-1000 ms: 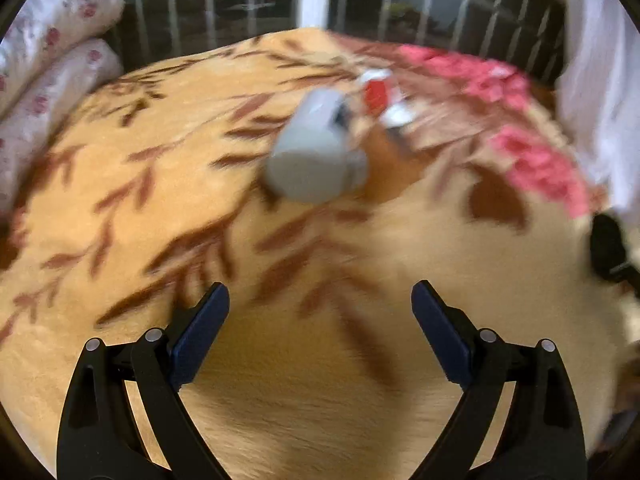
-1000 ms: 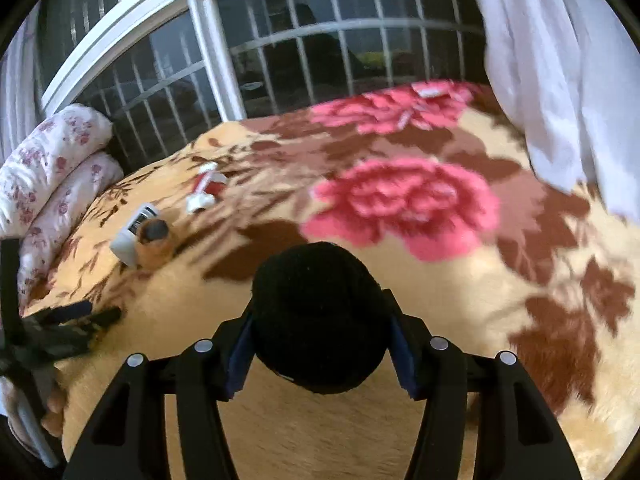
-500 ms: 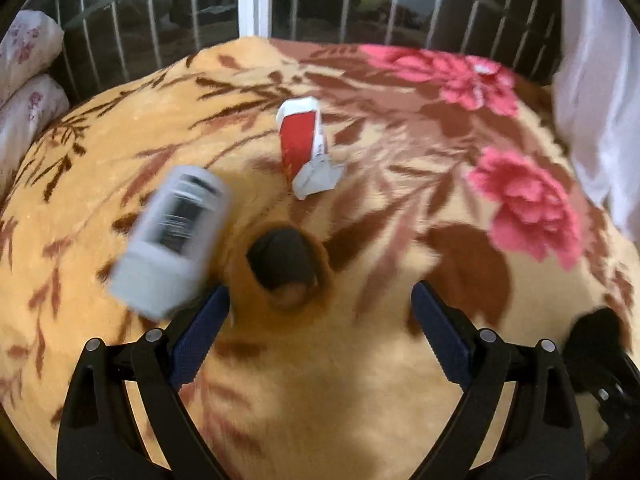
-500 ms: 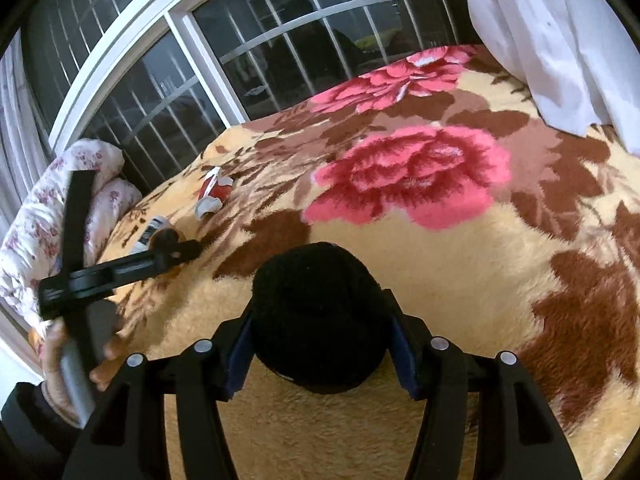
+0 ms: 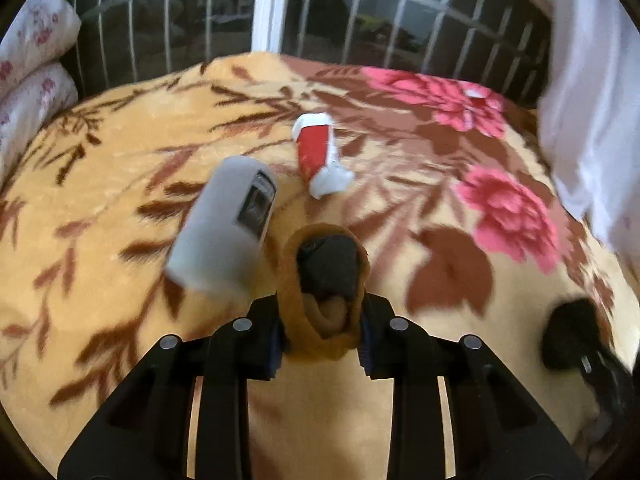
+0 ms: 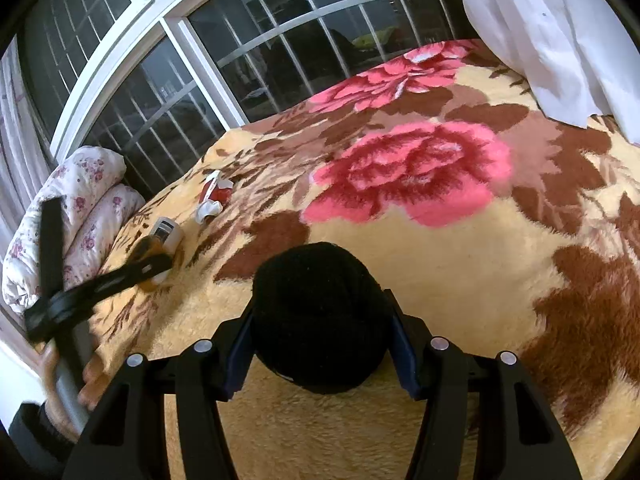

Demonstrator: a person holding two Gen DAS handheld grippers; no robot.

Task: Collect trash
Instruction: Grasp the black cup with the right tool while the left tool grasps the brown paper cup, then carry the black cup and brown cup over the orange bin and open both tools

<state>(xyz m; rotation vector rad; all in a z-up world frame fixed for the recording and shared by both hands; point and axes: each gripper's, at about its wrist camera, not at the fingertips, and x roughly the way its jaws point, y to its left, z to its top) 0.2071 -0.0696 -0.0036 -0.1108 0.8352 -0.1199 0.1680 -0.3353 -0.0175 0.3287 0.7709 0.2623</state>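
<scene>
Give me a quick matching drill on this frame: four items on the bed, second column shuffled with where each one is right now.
Items:
1. brown sock
2. black sock ball
3. white bottle
4. red and white wrapper

Places:
A. clamped in the right gripper
B. lying on the blanket, farthest toward the window
C. clamped in the left gripper
D. lying on the blanket just left of the left gripper's catch

Pairs: 1-C, 2-A, 3-D, 4-B
</scene>
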